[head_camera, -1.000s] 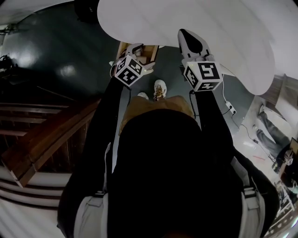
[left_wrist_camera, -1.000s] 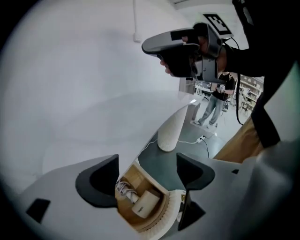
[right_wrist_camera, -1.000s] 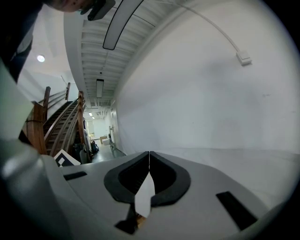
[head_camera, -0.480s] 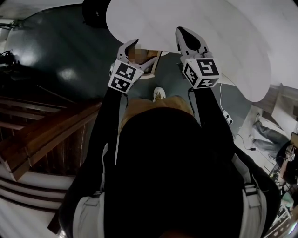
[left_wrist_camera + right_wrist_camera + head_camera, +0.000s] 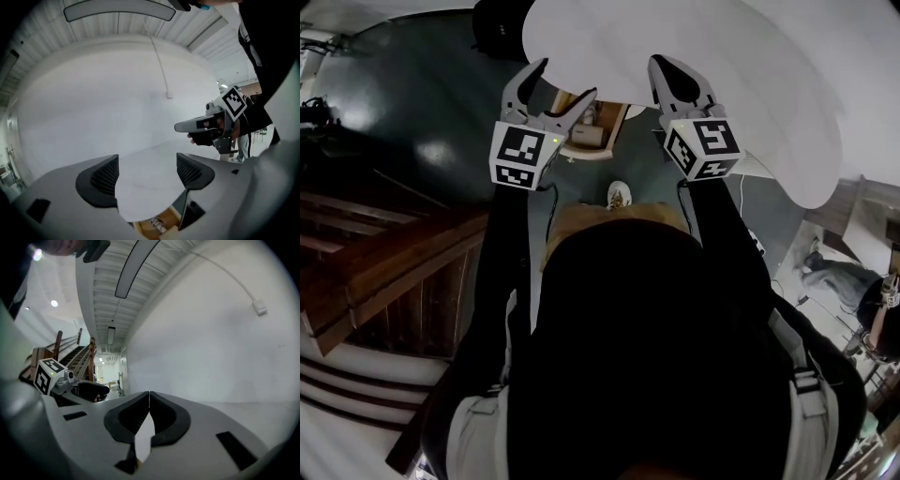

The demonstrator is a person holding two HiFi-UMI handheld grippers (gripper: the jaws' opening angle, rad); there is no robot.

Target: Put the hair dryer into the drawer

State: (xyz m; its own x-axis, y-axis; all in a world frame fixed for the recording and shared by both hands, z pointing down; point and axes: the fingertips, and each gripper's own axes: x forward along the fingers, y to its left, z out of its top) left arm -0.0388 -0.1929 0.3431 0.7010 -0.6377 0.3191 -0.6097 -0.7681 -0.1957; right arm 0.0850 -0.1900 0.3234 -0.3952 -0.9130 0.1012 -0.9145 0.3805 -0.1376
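Note:
No hair dryer shows in any view. A wooden drawer stands open under the edge of the white table, with small items inside; in the left gripper view the drawer peeks out below the table's rim. My left gripper hangs open above the drawer, nothing between its jaws. To its right, my right gripper is over the table edge and shut on nothing, jaws touching. Each gripper sees the other: the right gripper and the left gripper.
Dark glossy floor lies left of the table. A wooden staircase runs along the left side. The person's shoe stands just below the drawer. A white wall rises behind the table.
My left gripper has risen and shifted left from the drawer front, and its jaws now stand wide apart. The right gripper has barely moved and stays shut.

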